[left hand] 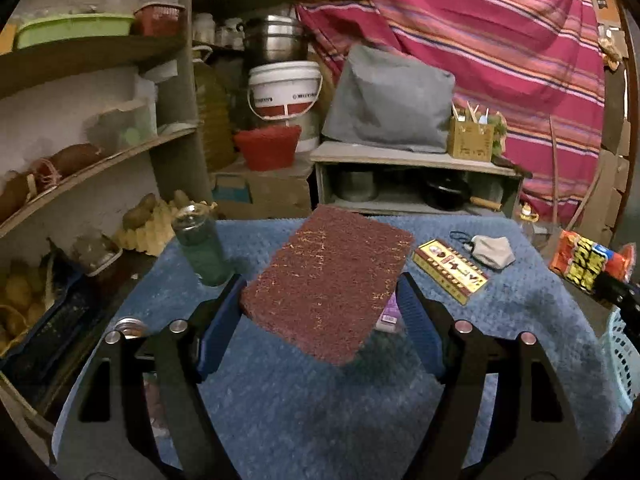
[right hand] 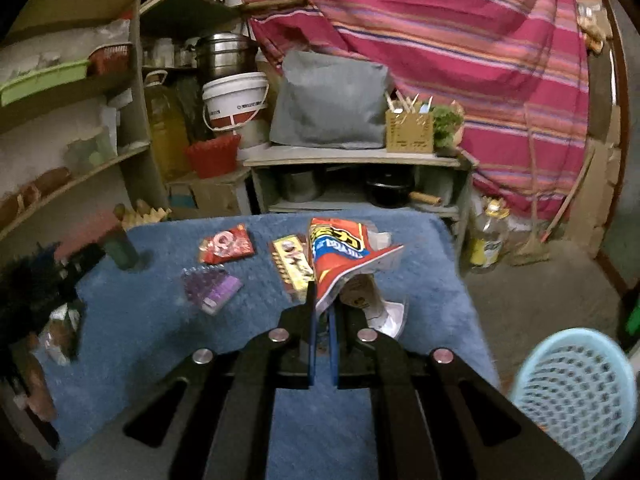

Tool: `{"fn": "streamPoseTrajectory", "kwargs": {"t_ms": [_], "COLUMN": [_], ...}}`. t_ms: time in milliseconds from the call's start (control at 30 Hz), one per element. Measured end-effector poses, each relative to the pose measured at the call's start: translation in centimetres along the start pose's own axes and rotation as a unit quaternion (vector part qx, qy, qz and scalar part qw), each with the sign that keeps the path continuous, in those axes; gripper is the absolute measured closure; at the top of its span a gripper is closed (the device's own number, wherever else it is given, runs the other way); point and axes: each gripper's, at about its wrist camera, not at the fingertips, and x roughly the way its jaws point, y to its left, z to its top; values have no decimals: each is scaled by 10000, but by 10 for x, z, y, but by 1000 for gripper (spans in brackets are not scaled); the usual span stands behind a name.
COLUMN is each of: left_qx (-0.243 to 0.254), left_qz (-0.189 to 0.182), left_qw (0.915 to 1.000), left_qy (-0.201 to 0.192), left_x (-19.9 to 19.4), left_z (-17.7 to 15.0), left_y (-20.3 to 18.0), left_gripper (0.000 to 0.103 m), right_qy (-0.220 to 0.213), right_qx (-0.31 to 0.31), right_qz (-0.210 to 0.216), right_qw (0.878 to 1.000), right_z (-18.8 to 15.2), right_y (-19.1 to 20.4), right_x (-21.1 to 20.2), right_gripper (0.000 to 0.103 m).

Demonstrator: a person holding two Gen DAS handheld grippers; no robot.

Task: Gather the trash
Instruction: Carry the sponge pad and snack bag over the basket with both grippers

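Cluttered shelves, a white bucket [right hand: 235, 98] and a pink striped cloth [right hand: 460, 40] back a table draped in a nubby blue towel [left hand: 300, 400], and that towel serves as the landmark for everything below.

Above the towel's middle, the left gripper [left hand: 320, 312] reaches forward with its blue-padded fingers [left hand: 218, 328] spread wide against the two long edges of a maroon scouring pad [left hand: 328, 284]. That pad is a flat, coarse rectangle flecked with pale scratches, and it is tilted and lifted off the towel. At the towel's far left corner stands a clear glass jar [left hand: 200, 244], smooth and cylindrical. Toward the far right of the towel lie a flat yellow printed box [left hand: 450, 276] and a crumpled grey face mask [left hand: 490, 250] just beyond it.

Over the towel's right part, the right gripper [right hand: 322, 320] has its thin blue fingers pressed nearly together, pinching the lower edge of a glossy red snack wrapper [right hand: 340, 256], torn open with a silvery lining and standing up from the jaws. Left of it on the towel lie a small shiny red packet [right hand: 226, 245] and a purple foil packet [right hand: 211, 288]. Off the towel's near right corner sits a pale blue perforated plastic basket [right hand: 576, 396].
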Motion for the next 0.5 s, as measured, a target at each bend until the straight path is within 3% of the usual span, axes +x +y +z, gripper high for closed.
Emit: {"fn": "streamPoseTrajectory", "kwargs": {"t_ms": [267, 500], "left_qx": [6, 328], "left_qz": [-406, -1090], "left_qw": [9990, 9932], "left_qy": [-165, -233], "left_x": [-40, -61], "left_z": [-3, -8], "left_y": [-49, -135], "left_gripper": [28, 28], "right_qy": [-41, -55], "right_qx": [23, 31], "right_qz": [-437, -936], "right_qw": [9990, 9956], "right_z": [-9, -19], "right_y": [-68, -133], "right_x": [-71, -115], "right_gripper": [98, 98]}}
